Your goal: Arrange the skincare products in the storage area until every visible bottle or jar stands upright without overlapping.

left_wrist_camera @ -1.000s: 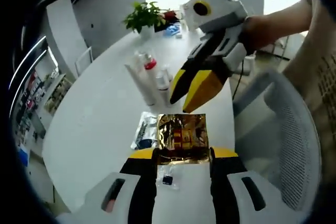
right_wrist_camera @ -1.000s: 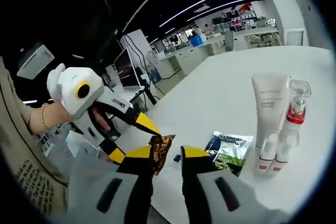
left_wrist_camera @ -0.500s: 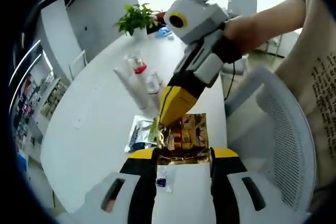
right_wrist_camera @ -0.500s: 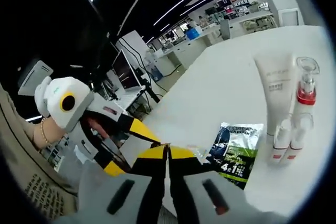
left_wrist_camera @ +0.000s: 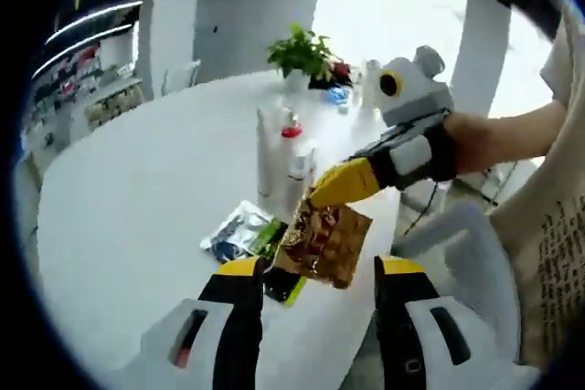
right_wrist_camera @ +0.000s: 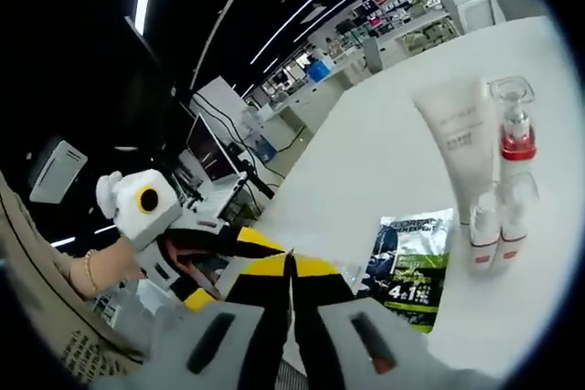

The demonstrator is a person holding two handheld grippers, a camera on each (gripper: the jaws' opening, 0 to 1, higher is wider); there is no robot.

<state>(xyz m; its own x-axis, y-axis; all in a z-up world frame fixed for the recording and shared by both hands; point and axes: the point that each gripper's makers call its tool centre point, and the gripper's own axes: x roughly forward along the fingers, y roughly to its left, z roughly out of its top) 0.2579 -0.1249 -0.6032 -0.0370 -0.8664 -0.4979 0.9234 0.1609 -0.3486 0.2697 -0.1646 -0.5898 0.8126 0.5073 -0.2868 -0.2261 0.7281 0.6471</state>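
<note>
Right gripper [left_wrist_camera: 315, 200]: jaws together, clamped on the upper edge of the gold foil sachet [left_wrist_camera: 324, 242], which hung tilted above the near edge of the white table [left_wrist_camera: 137, 189]. In the right gripper view the same jaws [right_wrist_camera: 291, 267] met flat with only a thin sliver of the foil edge between them.

Left gripper [left_wrist_camera: 315, 271]: jaws apart, nothing between them touching either; the sachet hung just beyond and between the tips. It also appeared at the left of the right gripper view [right_wrist_camera: 219, 253].

Green-and-black sachet [right_wrist_camera: 413, 267]: flat on the table, near edge, just beside the bottles.

White tube [right_wrist_camera: 455, 148]: upright, far of the sachet.

Red-collared pump bottle [right_wrist_camera: 516, 139]: upright, beside the tube.

Two small white bottles [right_wrist_camera: 494, 235]: upright, touching or nearly so.

Potted plant [left_wrist_camera: 306, 50]: far end of table.
</note>
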